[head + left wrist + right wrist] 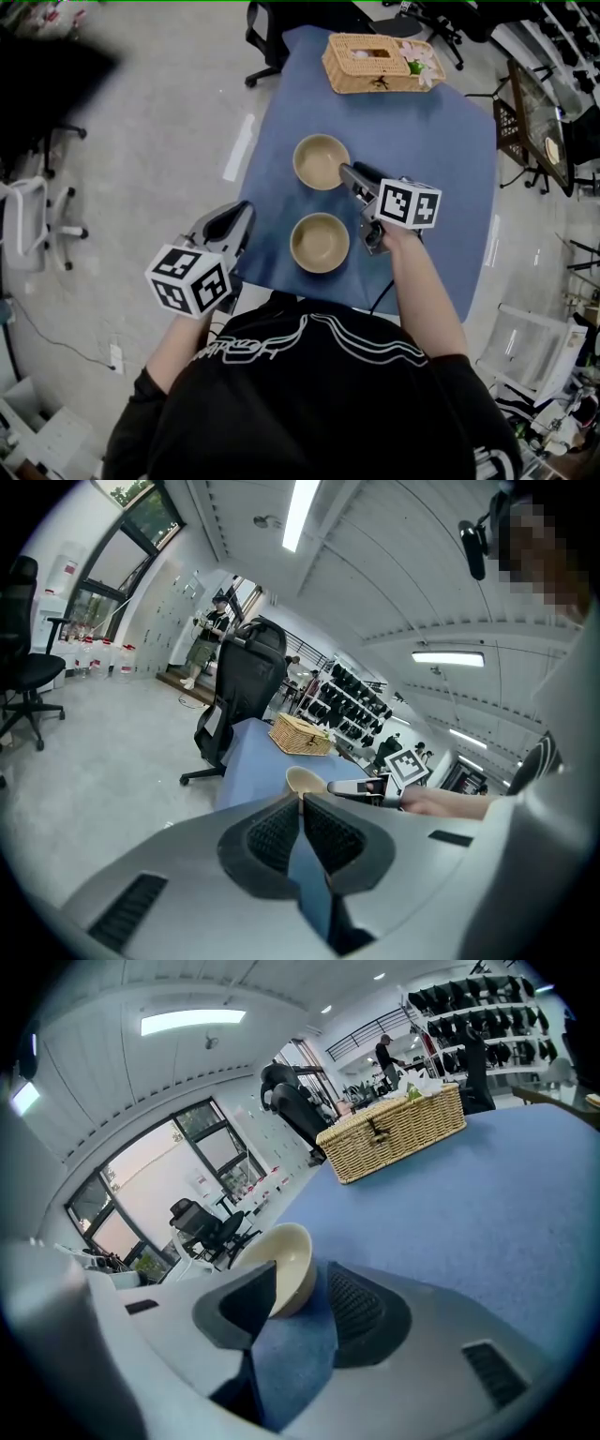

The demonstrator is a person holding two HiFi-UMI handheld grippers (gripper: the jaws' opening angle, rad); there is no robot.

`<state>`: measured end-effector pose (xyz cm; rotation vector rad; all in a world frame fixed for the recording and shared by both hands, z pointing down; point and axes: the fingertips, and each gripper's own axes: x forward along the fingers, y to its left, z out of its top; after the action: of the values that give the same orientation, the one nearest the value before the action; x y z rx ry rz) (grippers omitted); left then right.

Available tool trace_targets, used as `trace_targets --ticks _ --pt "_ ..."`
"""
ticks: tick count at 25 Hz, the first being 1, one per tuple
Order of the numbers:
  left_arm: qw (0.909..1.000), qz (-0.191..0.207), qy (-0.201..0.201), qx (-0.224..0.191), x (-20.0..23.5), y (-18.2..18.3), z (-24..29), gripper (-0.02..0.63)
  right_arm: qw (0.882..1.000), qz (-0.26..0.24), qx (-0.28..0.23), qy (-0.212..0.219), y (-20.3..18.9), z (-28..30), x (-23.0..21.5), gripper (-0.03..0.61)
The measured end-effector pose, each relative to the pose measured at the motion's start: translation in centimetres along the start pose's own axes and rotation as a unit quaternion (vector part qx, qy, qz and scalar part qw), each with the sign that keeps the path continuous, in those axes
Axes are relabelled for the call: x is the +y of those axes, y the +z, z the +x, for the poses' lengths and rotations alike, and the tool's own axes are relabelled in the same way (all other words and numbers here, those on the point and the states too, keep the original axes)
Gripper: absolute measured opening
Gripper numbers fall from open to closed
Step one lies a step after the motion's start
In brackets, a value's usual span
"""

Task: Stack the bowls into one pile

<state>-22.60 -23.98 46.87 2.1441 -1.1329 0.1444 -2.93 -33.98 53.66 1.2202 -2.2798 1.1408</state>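
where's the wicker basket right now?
Head view: wicker basket sits at the far end of the blue table, beyond and slightly right of the far bowl.

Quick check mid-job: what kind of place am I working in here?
Probably an open office or lab workspace: rolling office chairs, shelving racks stocked with dark gear, and long ceiling strip lights over a big open room.

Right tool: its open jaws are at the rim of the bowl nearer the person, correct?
Not quite. The right tool, jaws open, is at the rim of the far bowl, the one nearer the basket. The head view shows this.
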Motion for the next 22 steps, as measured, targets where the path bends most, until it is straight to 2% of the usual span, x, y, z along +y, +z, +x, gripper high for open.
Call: trace_targets --ticks 6,11,15,22 --pt "0.9999 -0.003 0.006 0.009 0.2 -0.6 -0.2 0.034 1.0 0.006 0.008 -0.003 0.0 1.0 -0.3 0.173" --pt "0.9998 -0.006 0.014 0.012 1.0 -0.7 -0.5 0.034 1.0 0.019 0.008 -0.003 -0.1 1.4 -0.3 0.129" --pt "0.9997 -0.008 0.022 0.01 1.6 -0.4 -0.7 0.034 1.0 0.01 0.008 -0.001 0.2 1.5 0.2 0.086" --pt "0.9996 -0.006 0.027 0.002 1.7 0.1 -1.2 0.034 1.0 0.025 0.005 -0.016 0.2 1.5 -0.2 0.058"
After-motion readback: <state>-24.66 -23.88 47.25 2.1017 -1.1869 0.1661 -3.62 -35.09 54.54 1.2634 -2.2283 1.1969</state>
